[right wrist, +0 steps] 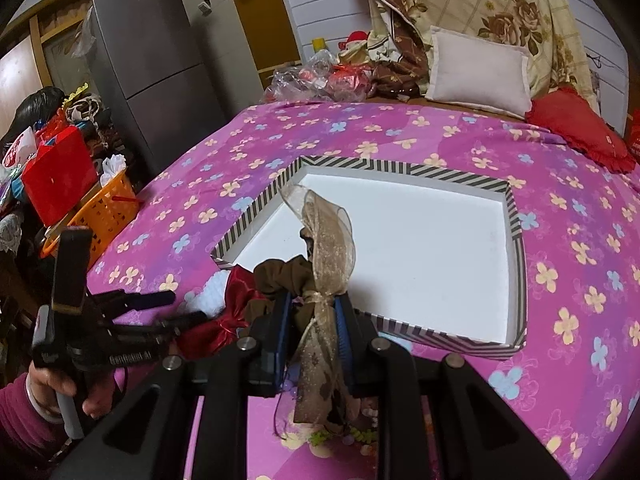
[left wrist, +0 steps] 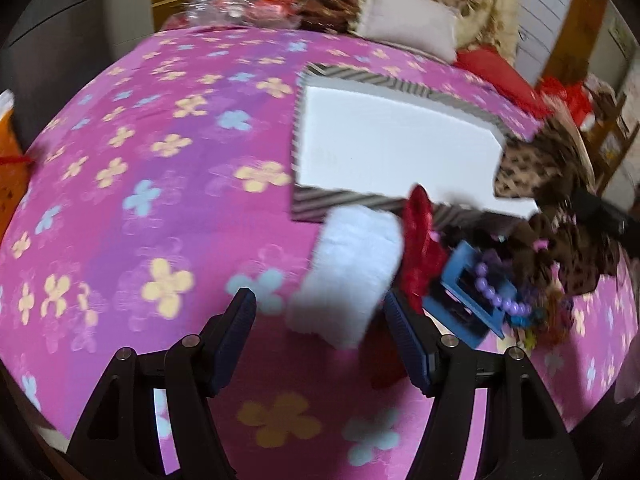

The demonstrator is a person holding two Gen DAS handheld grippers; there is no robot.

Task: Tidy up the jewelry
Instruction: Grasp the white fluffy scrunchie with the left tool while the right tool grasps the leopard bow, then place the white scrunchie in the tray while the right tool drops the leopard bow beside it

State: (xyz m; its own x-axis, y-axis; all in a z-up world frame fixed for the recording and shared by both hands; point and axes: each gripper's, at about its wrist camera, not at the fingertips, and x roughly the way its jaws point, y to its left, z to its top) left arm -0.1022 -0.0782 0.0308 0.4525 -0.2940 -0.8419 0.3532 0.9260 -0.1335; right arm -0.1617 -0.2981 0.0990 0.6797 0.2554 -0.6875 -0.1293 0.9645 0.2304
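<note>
The striped gift box (right wrist: 516,216) with a white floor lies open on the pink flowered bedspread. My right gripper (right wrist: 314,300) is shut on a brown hair bow (right wrist: 280,276) with a gold mesh ribbon (right wrist: 328,240), held above the box's near corner. My left gripper (left wrist: 320,320) stands open just over the bedspread. A white fluffy piece (left wrist: 352,272) reaches in between its fingers, close to the right one, and neither pad presses on it. Right of that lie a red pouch (left wrist: 420,248) and a blue box (left wrist: 460,300) with purple beads (left wrist: 496,292). A hand holds the left gripper (right wrist: 176,310).
A tangle of brown and coloured hair pieces (left wrist: 552,248) lies beside the blue box. A white pillow (right wrist: 476,72), a red cushion (right wrist: 580,132) and plastic bags (right wrist: 312,76) sit at the bed's far end. An orange basket (right wrist: 108,212), a red bag (right wrist: 60,172) and a fridge (right wrist: 152,68) stand off the left edge.
</note>
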